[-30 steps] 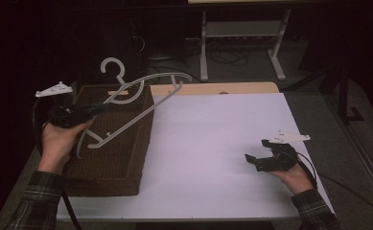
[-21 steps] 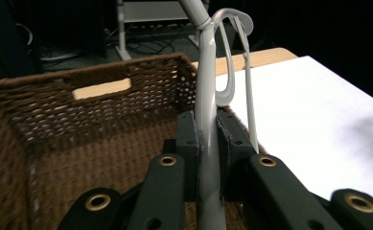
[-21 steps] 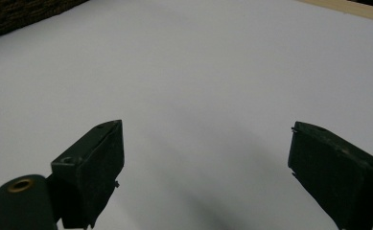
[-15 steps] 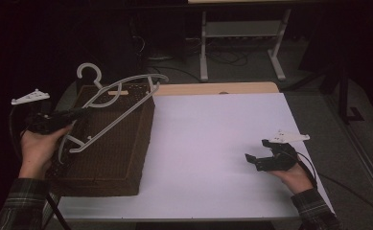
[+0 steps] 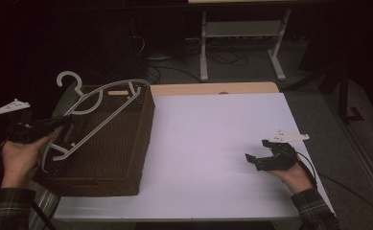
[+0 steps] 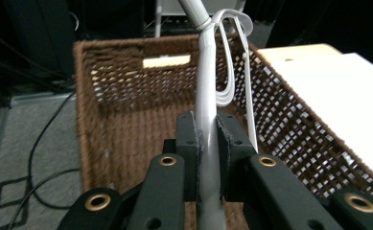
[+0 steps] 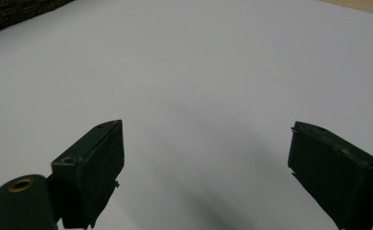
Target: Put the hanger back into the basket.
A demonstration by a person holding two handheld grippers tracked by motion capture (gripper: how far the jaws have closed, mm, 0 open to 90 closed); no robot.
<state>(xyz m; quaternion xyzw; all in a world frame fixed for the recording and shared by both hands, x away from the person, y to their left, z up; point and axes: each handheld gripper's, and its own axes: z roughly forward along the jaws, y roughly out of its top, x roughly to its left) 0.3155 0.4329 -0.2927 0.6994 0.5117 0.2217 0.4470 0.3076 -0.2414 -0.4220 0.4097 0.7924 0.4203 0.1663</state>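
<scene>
Over the brown wicker basket point(image 5: 112, 158) at the table's left end, the left gripper point(image 6: 207, 143) pinched a smooth white plastic hanger point(image 5: 98, 112) by its bar, jaws closed tight on it. The hanger's hook or dangling loops could likely snag the open weave, or the slick bar twist in the pads. The right gripper point(image 5: 263, 160) rested wide open and empty on the matte white tabletop point(image 5: 213, 134)

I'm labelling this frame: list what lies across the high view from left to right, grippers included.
left gripper → white hanger held over the brown wicker basket → bare white table → right gripper
</scene>
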